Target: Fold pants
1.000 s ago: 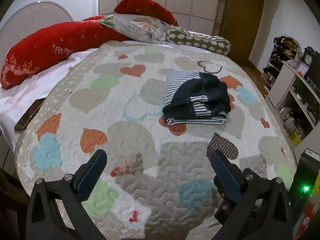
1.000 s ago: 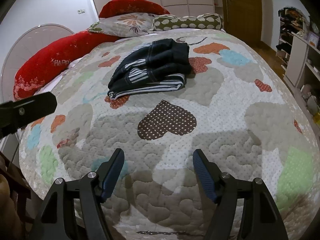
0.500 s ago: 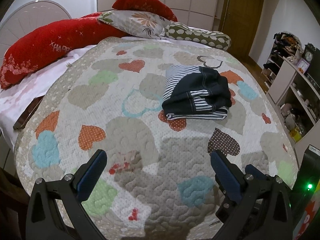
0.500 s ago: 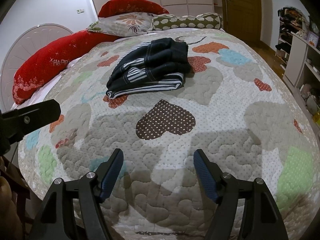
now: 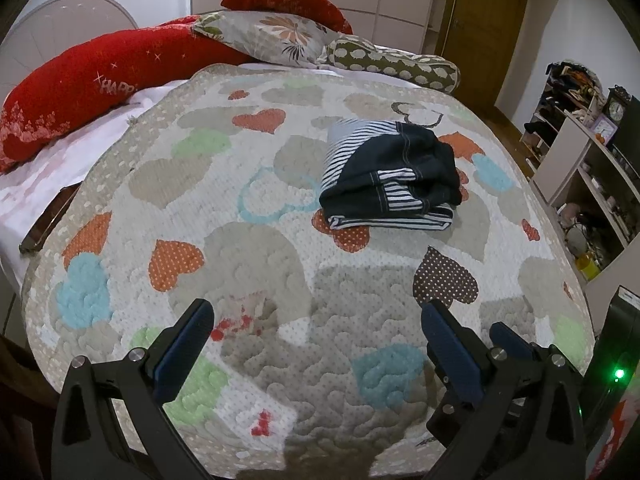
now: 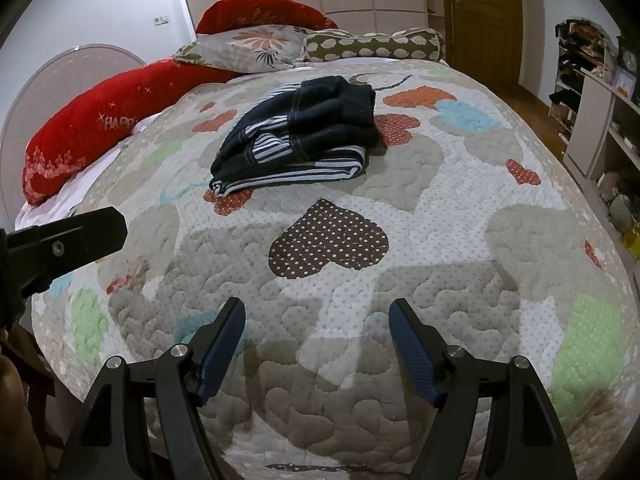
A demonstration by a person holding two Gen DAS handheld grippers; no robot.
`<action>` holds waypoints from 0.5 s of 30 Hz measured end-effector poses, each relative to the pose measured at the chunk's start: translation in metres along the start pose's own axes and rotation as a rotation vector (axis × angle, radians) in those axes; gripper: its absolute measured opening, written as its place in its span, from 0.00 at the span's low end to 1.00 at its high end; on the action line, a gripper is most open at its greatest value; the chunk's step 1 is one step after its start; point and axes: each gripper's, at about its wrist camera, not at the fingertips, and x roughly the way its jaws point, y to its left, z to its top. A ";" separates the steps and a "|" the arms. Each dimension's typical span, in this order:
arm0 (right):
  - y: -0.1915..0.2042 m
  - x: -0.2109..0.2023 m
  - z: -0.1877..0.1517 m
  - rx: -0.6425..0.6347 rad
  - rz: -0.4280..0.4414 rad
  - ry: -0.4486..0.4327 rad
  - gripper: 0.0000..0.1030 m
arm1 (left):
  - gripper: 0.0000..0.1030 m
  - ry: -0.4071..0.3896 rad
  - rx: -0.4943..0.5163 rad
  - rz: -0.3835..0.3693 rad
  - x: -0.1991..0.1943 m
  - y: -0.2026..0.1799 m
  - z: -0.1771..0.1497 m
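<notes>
The pants (image 5: 390, 178) lie folded in a compact dark navy and striped bundle on the heart-patterned quilt (image 5: 260, 264), in the far middle of the bed; they also show in the right wrist view (image 6: 298, 136). My left gripper (image 5: 316, 320) is open and empty, held above the near part of the quilt, well short of the pants. My right gripper (image 6: 318, 316) is open and empty too, above the near edge of the bed. Part of the left gripper's finger (image 6: 68, 240) shows at the left of the right wrist view.
Red pillows (image 5: 96, 84), a floral pillow (image 5: 276, 38) and a dotted bolster (image 5: 396, 64) lie at the head of the bed. Shelves (image 5: 592, 176) with clutter stand to the right. A wooden door (image 5: 480, 20) is at the back right.
Both grippers have drawn back slightly from the bed and stayed open. The folded pants have not moved.
</notes>
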 end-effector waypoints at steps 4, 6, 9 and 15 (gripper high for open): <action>0.001 0.000 -0.001 -0.003 -0.003 -0.002 0.77 | 1.00 0.011 0.002 -0.005 0.002 0.000 -0.001; 0.001 0.000 -0.001 -0.002 -0.003 -0.002 0.77 | 1.00 0.015 0.004 -0.007 0.003 0.000 -0.002; 0.001 0.000 -0.001 -0.004 -0.007 -0.003 0.77 | 1.00 0.019 0.008 -0.010 0.004 -0.001 -0.002; 0.003 -0.003 -0.001 -0.019 -0.048 -0.016 0.77 | 1.00 0.017 0.011 -0.012 0.004 -0.002 -0.003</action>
